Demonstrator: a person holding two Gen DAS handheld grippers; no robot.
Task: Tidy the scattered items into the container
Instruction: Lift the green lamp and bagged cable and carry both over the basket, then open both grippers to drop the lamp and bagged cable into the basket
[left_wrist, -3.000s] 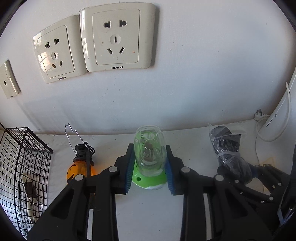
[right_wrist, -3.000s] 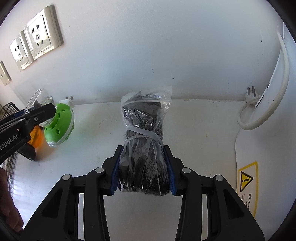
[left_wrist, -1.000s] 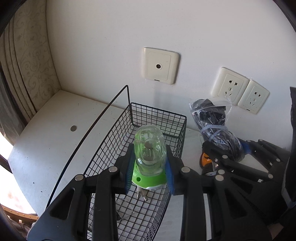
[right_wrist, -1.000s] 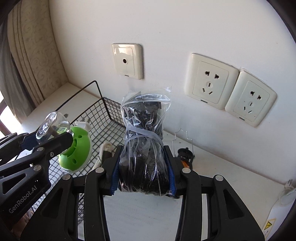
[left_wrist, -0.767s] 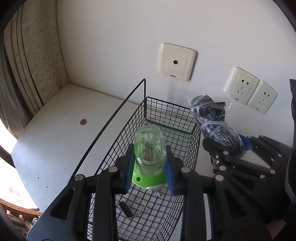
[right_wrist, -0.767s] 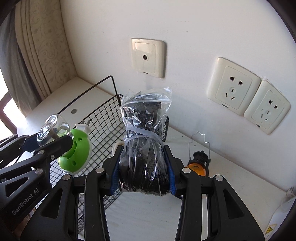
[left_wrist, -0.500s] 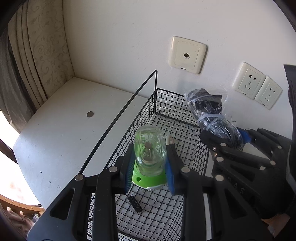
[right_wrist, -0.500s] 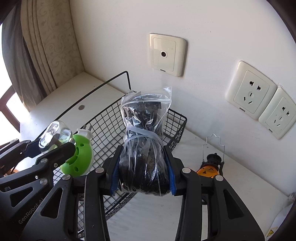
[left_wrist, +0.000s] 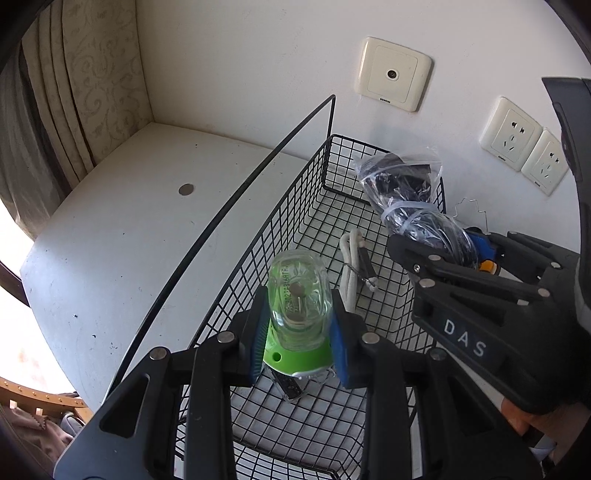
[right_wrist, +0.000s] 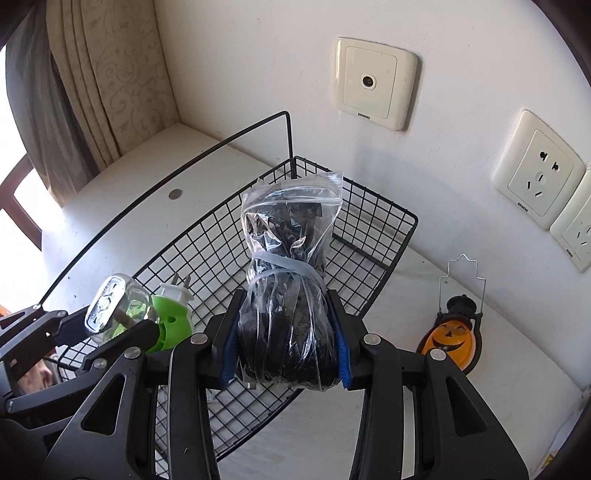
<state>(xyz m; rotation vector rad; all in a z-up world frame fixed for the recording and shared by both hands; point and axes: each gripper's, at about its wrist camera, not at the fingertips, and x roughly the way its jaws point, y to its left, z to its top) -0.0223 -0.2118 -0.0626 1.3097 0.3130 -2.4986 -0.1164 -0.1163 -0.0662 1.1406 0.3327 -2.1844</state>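
Noted, left of the black wire basket (left_wrist: 280, 206), a matt white surface (left_wrist: 129, 229) with a small flat metal disc (left_wrist: 185, 189) lying well apart from the rim. Held a green plastic plug-in vaporiser with a clear glossy bottle (left_wrist: 297, 295) in the left gripper (left_wrist: 297, 332), jaws closed on the bottle's smooth rounded sides, above the basket's near-left part and apparently clear of its grid floor. Saw inside the basket, beyond the vaporiser, a limp white cord (left_wrist: 349, 273), and beneath it a small dark flat piece (left_wrist: 288, 387), both lying on the mesh. Carried a crinkly clear zip bag of coiled black cable (right_wrist: 288, 295), bound by a pale band, in the right gripper (right_wrist: 284, 350), jaws clamped on its soft bulging lower part, over the basket's right half. Saw outside, right of the basket on the surface, a small orange pumpkin lantern with a thin wire handle (right_wrist: 448, 339).

Judged the step as the drop-off: both items over the container, neither released. Called next for lowering each load nearer the mesh and opening the jaws, keeping the vaporiser off the cord, its metal prongs likely to catch in the open grid. Expected the bag to slump and settle without rolling. Reckoned the lantern not yet tidied.
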